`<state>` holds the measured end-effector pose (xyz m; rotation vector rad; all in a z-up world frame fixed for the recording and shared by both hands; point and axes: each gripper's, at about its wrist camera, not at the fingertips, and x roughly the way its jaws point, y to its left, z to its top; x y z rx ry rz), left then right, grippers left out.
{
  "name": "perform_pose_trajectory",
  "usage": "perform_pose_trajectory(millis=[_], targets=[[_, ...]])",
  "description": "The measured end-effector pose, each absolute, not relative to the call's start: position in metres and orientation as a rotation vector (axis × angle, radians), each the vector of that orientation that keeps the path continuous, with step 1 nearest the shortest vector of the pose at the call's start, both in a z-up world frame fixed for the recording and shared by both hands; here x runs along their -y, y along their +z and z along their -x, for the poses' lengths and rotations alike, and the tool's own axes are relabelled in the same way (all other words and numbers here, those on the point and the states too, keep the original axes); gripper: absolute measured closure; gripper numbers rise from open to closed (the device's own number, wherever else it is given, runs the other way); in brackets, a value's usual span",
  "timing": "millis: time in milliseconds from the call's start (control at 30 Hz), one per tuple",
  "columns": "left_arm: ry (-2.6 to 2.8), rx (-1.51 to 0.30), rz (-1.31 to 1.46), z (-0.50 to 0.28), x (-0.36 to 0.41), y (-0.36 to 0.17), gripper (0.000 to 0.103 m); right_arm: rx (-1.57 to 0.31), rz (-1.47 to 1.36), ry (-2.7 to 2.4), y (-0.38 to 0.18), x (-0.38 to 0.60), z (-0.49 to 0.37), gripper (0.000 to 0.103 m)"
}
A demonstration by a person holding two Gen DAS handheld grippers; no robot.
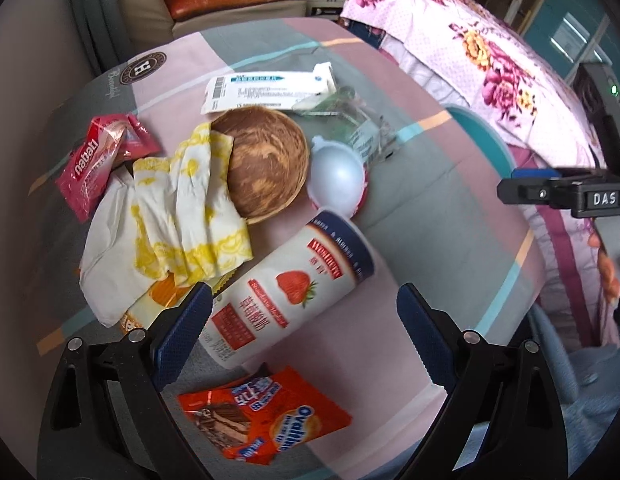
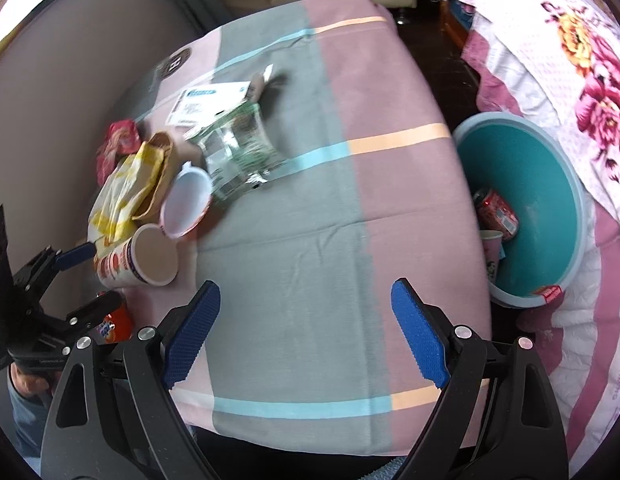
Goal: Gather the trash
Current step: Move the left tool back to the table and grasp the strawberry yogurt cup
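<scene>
Under my left tool point(image 1: 304, 312) the wrist view shows its blue pads spread wide and gripping nothing, with a strawberry drink cup point(image 1: 288, 290) lying on its side on the counter point(image 1: 441, 208) between them. Just below the cup lies an orange Ovaltine wrapper point(image 1: 266, 416). Past it sit a wooden bowl point(image 1: 266, 164), a yellow-and-white napkin point(image 1: 186, 216) draped over the bowl's left edge, a white plastic cup point(image 1: 335, 178) just beside the bowl, a red Nabati wrapper point(image 1: 98, 160) at the left, a white printed packet point(image 1: 266, 90) and some clear crinkled plastic point(image 1: 359, 128) beyond. My right tool point(image 1: 557, 194) shows at the right edge. From the right wrist, that right tool point(image 2: 306, 332) also stands wide with only bare cloth between its pads. The trash pile is well off to its left, beside my left tool point(image 2: 66, 280). Off the counter's right edge sits a teal basin point(image 2: 537, 184) holding a red can point(image 2: 497, 210) and a pink paper cup point(image 2: 491, 250).
</scene>
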<state>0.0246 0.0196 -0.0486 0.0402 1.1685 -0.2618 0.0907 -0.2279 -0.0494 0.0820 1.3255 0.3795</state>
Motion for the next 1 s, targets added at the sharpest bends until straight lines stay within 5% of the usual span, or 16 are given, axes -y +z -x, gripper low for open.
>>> perform_pose_trajectory(millis=[500, 633, 1000], targets=[[-0.307, -1.204, -0.154, -0.037, -0.003, -0.078, 0.010, -1.375, -0.102, 0.382, -0.065, 0.216, -0.092, 0.020], [-0.319, -1.204, -0.118, -0.037, 0.003, -0.077, 0.025, -1.397, -0.136, 0.369, -0.072, 0.221, -0.096, 0.020], [-0.305, -1.257, -0.160, -0.049, 0.020, -0.094, 0.026, -1.422, -0.186, 0.369, -0.086, 0.234, -0.101, 0.020]])
